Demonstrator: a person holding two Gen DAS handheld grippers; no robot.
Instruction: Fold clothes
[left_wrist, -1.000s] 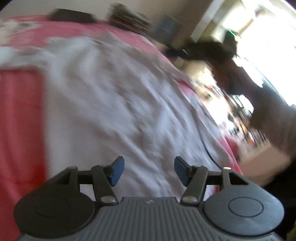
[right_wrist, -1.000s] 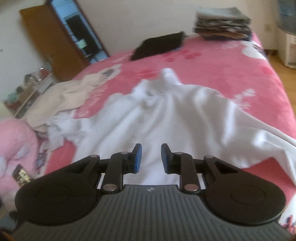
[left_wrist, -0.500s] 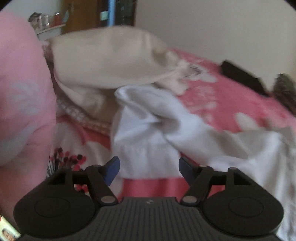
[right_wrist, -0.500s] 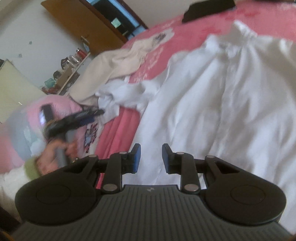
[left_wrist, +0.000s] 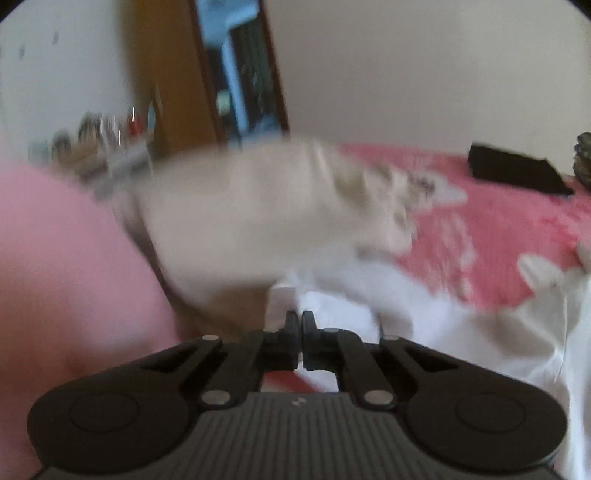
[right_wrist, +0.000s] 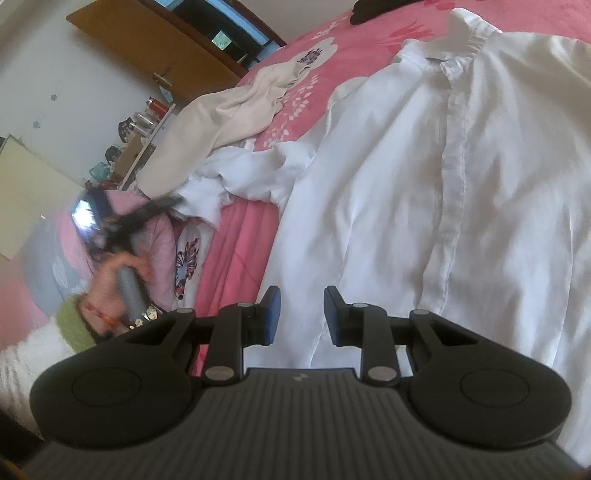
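Item: white shirt (right_wrist: 424, 206), lying face up on the pink bedspread (right_wrist: 236, 251), collar toward the far end, placket running down the middle. You are working its near-side sleeve (right_wrist: 236, 173), which is lying crumpled and trailing off the body toward the beige garment (right_wrist: 221, 110).

Left gripper (left_wrist: 298, 325): you are holding it at the end of that sleeve with the jaws having just snapped together, pads meeting. White cloth is sitting right at the tips, but the blur is hiding whether any is pinched, so I cannot tell. Seen from the right wrist, your left hand (right_wrist: 122, 273) is blurred.

Right gripper (right_wrist: 300, 317): you are hovering it over the shirt's near side edge with the jaws narrowly parted and nothing between them.

Handling, as a judgement: you are likely starting the sleeve fold. Confirm a single layer at the cuff, draw the sleeve straight, then lay it across the body while the right gripper is pinning the shoulder line.

Room: the pink pillow (left_wrist: 66, 277) and beige garment are crowding the left side; open bedspread is lying beyond the collar, up to the black item (left_wrist: 517, 173).
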